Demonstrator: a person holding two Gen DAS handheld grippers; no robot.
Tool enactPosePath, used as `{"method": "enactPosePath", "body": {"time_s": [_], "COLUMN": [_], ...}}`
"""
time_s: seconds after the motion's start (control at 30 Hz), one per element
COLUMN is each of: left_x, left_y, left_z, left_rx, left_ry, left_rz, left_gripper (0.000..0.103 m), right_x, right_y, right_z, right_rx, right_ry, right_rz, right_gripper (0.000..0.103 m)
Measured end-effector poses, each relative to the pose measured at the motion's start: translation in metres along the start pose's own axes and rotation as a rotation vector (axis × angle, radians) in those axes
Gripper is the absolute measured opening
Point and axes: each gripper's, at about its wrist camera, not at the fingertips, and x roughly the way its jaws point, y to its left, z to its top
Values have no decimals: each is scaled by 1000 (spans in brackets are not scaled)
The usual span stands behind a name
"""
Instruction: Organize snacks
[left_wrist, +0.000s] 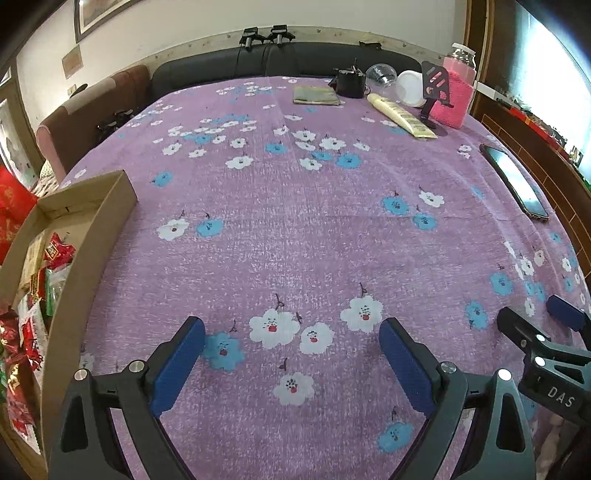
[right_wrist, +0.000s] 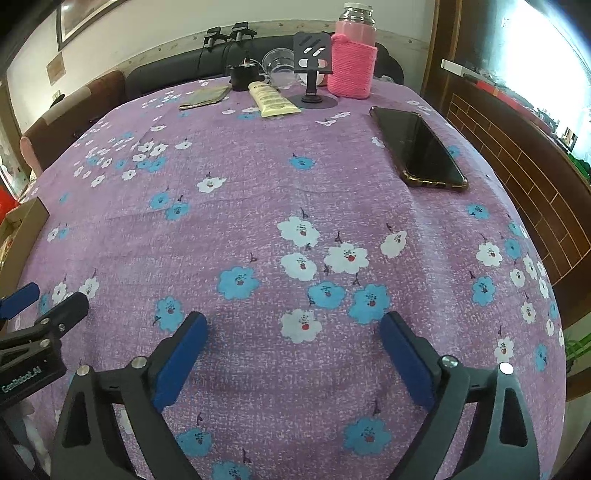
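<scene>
While both claws are held wide open and empty above the bench (left_wrist: 295, 229), the left claw (left_wrist: 293, 354) is seen at the bottom of its frame and the right claw (right_wrist: 293, 350) likewise. The snacks (left_wrist: 26, 325) are gathered in the cardboard box (left_wrist: 107, 206) at the left edge. A phone (right_wrist: 417, 147) is laid at the upper right.

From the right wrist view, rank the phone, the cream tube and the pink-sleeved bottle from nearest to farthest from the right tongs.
1. Phone: nearest to the right tongs, lying flat toward the table's right edge.
2. Cream tube: farther back, lying slightly left of centre.
3. Pink-sleeved bottle: farthest, standing upright at the far edge, right of the tube.
</scene>
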Motion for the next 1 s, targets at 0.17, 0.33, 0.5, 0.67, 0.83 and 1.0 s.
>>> {"method": "enactPosePath", "body": {"time_s": [0.17, 0.33, 0.5, 0.67, 0.83, 1.0], "left_x": [3, 6, 6, 4, 7, -2], "left_y": [0, -1, -1, -1, -2, 8], "left_z": [3, 4, 4, 0, 3, 2], "left_rx": [-5, -3, -5, -8, -17, -50], "left_ry": [7, 16, 15, -18, -16, -61], "left_rz": [1, 3, 3, 4, 4, 26], "left_gripper": [99, 103, 103, 103, 103, 98], "right_x": [3, 3, 1, -1, -1, -1], "right_y": [2, 2, 3, 4, 4, 4], "right_z": [0, 0, -3, -5, -5, -5], "right_rx": [-10, -10, -5, -4, -4, -4], "right_ry": [14, 12, -12, -19, -19, -19], "right_rz": [3, 3, -1, -5, -5, -5], "right_gripper": [103, 103, 103, 103, 103, 103]}}
